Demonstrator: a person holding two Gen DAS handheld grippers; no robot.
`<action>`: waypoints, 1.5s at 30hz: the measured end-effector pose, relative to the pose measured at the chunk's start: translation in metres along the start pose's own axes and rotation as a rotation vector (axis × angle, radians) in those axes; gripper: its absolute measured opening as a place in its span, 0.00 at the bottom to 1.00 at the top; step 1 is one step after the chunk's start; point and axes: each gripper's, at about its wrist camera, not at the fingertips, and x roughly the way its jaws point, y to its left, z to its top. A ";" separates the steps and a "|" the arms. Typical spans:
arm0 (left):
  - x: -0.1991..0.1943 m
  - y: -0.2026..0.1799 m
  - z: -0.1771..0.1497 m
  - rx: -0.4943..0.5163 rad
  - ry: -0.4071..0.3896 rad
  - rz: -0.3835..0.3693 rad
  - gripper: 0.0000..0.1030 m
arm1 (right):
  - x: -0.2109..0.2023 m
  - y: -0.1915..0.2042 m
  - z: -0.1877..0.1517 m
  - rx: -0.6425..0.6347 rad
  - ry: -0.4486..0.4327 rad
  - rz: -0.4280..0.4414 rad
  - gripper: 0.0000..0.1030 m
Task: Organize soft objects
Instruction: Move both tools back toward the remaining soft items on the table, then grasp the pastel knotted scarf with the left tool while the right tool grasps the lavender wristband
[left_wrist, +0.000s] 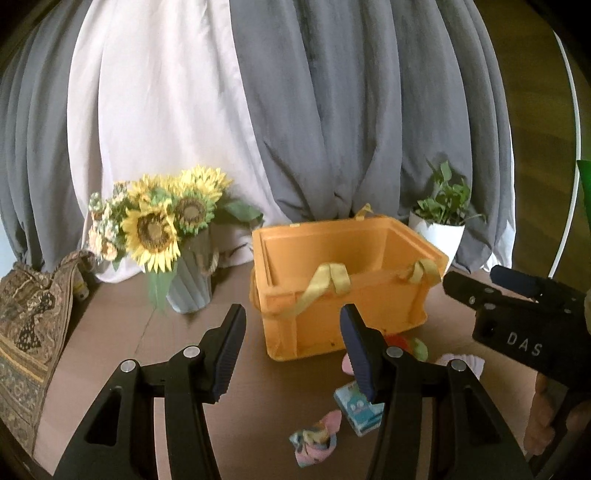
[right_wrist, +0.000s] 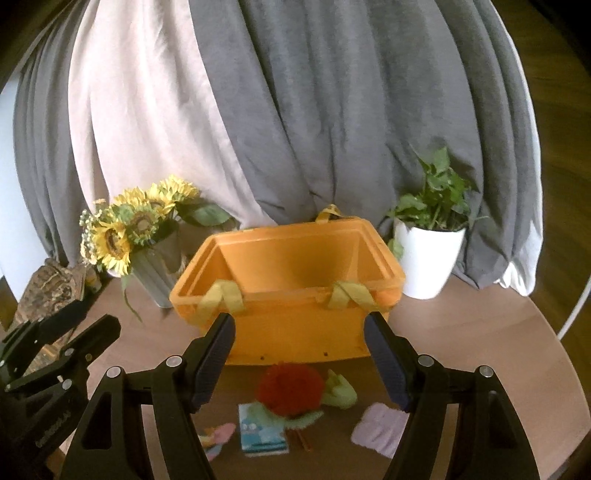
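**Both hand-held grippers released, hovering before orange bin**

Left hand-held gripper (left_wrist: 291, 326): jaws apart, nothing between the pads. Right hand-held gripper (right_wrist: 300, 332): jaws apart too, nothing gripped. Both tilt down toward the brown bench (right_wrist: 480, 350).

Orange bin (right_wrist: 291, 280) with yellow strap handles stands just ahead of the right hand-held gripper, open top, inside looks bare. From the left hand-held gripper it sits ahead and slightly right.

Soft objects lie on the bench in front of the bin, below and between the right hand-held gripper's fingers: red fluffy item (right_wrist: 290, 386), light green soft piece (right_wrist: 338, 391) beside it, lilac cloth (right_wrist: 380, 426) further right, blue printed pack (right_wrist: 260, 432), pink-yellow cloth (right_wrist: 216, 435) at left. Red item overlaps the blue pack's top edge; exact contact unclear.

Sunflower vase (left_wrist: 188, 284) ahead-left of the left hand-held gripper. White potted plant (right_wrist: 428, 258) ahead-right of the right one. Grey and white curtains (right_wrist: 295, 110) behind. Patterned fabric (left_wrist: 29, 314) far left.
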 end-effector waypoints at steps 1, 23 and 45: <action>0.000 -0.001 -0.003 -0.002 0.007 0.001 0.51 | -0.002 -0.002 -0.003 0.001 0.001 -0.010 0.71; 0.015 -0.024 -0.061 -0.095 0.155 0.070 0.54 | 0.008 -0.038 -0.056 0.022 0.091 -0.089 0.79; 0.070 -0.035 -0.114 -0.124 0.327 0.131 0.55 | 0.061 -0.070 -0.106 0.052 0.239 -0.181 0.79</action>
